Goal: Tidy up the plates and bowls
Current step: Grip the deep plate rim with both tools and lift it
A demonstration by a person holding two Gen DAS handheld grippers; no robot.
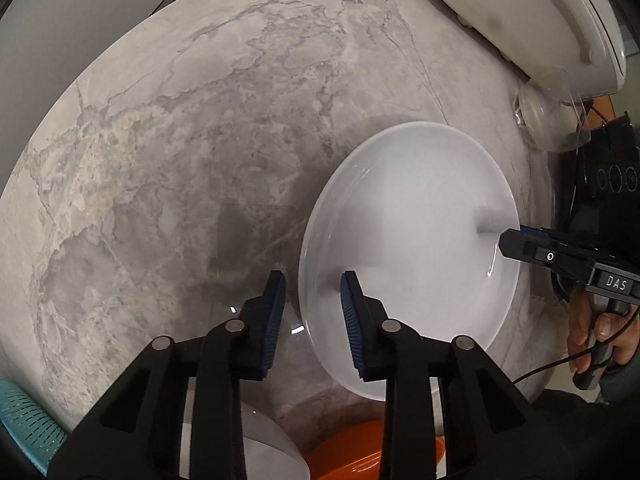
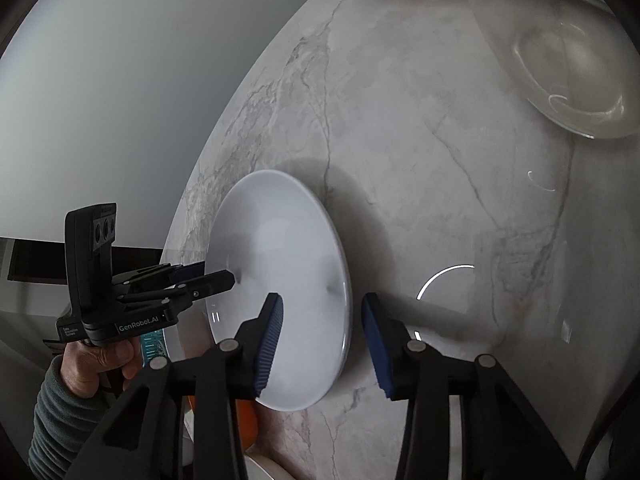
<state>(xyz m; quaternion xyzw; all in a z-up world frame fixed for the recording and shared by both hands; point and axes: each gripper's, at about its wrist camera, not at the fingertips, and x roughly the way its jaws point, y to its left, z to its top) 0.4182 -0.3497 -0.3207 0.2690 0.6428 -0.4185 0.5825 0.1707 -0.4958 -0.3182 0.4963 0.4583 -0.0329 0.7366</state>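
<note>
Both grippers straddle the white plate (image 1: 408,248) rim, left gripper (image 1: 313,280) and right gripper (image 2: 322,304) jaws not yet clamped. Next: pinch, lift level.

Home kitchen or dining spot, as I read it: marble-veined tabletop (image 1: 180,140), white plate (image 1: 408,240), glass bowl (image 2: 576,80) at two o'clock, orange bowl (image 1: 360,456) at six.

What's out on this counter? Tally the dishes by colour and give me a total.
White: 2, the plate and a dish at the near edge
Orange: 1, a bowl
Clear glass: 1 that I can make out, a glass bowl
Total: 4
</note>
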